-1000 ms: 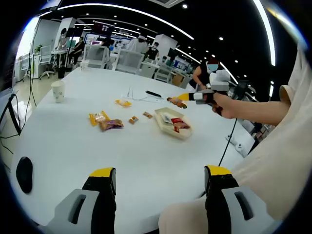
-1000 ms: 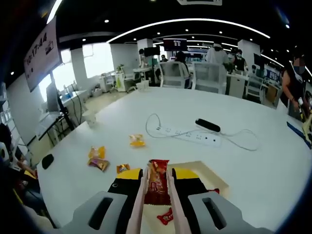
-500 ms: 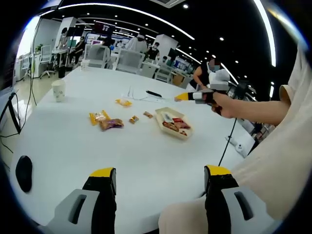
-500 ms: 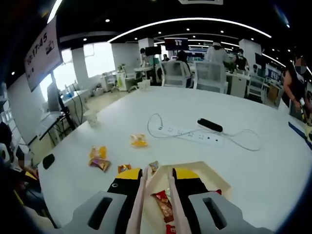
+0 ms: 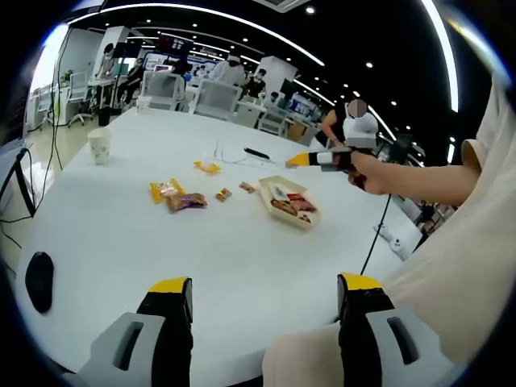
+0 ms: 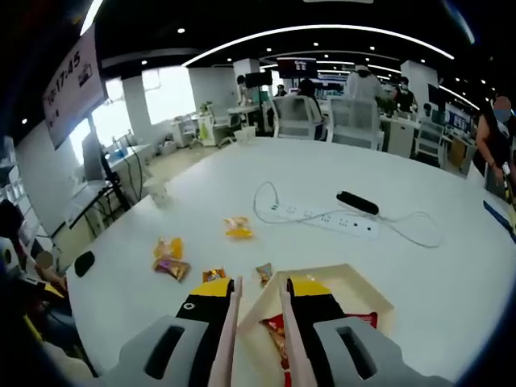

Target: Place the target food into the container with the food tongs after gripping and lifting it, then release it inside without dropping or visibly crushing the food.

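White surface (image 5: 242, 250), round-edged, carries everything. Cream rectangular tray (image 5: 268, 200) sits right of centre in the left gripper view; in the right gripper view its near corner (image 6: 270, 284) lies just ahead of the jaws. Red-wrapped snacks (image 5: 300, 202) lie inside the tray, along with a brown one (image 5: 283, 208); right gripper view shows a red wrapper (image 6: 277, 329) in the tray, between and below the tong blades. Right gripper (image 6: 259, 305): jaws carry pale tong blades, spread with a gap, nothing pinched. Same gripper is seen in the left gripper view (image 5: 310, 160), held by a hand (image 5: 372, 172) above the tray's far end. Left gripper (image 5: 262, 292): jaws wide apart, empty, low over the near surface. White power strip (image 6: 322, 219) with black remote-like object (image 6: 358, 202) just beyond it. Paper cup (image 5: 99, 146) far left. Loose snack packets left of tray: yellow-orange pair (image 6: 170, 258), yellow one (image 6: 238, 229), two small ones (image 6: 214, 275) near the tray corner. Black mouse (image 5: 39, 280) near surface edge.
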{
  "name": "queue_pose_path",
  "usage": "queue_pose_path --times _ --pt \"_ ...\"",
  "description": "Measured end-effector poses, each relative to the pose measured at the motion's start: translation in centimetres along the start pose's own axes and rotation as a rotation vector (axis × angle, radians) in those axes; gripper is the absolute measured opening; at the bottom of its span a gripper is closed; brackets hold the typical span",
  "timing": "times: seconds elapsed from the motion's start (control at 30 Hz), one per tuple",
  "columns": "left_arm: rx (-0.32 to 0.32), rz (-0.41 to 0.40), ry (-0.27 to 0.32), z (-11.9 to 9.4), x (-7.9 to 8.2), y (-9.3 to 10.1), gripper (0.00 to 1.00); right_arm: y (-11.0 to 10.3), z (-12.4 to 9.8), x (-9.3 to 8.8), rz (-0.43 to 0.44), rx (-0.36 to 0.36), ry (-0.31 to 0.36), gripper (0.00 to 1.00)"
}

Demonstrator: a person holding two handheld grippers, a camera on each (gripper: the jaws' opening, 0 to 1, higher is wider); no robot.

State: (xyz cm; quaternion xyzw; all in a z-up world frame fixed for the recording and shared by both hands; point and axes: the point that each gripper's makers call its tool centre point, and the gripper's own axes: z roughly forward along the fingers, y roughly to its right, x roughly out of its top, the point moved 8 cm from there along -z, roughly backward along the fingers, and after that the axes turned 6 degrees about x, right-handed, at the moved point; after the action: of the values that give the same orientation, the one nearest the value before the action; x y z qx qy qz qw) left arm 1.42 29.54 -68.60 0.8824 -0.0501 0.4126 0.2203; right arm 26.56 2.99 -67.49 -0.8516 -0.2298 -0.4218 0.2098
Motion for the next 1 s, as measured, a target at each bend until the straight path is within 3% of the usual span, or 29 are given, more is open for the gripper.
queue_pose_path --times 1.0 --pt "0.003 -0.015 -0.017 0.6 0.2 -0.8 0.72 -3.1 4.2 0.3 -0.038 0.101 -0.053 0.27"
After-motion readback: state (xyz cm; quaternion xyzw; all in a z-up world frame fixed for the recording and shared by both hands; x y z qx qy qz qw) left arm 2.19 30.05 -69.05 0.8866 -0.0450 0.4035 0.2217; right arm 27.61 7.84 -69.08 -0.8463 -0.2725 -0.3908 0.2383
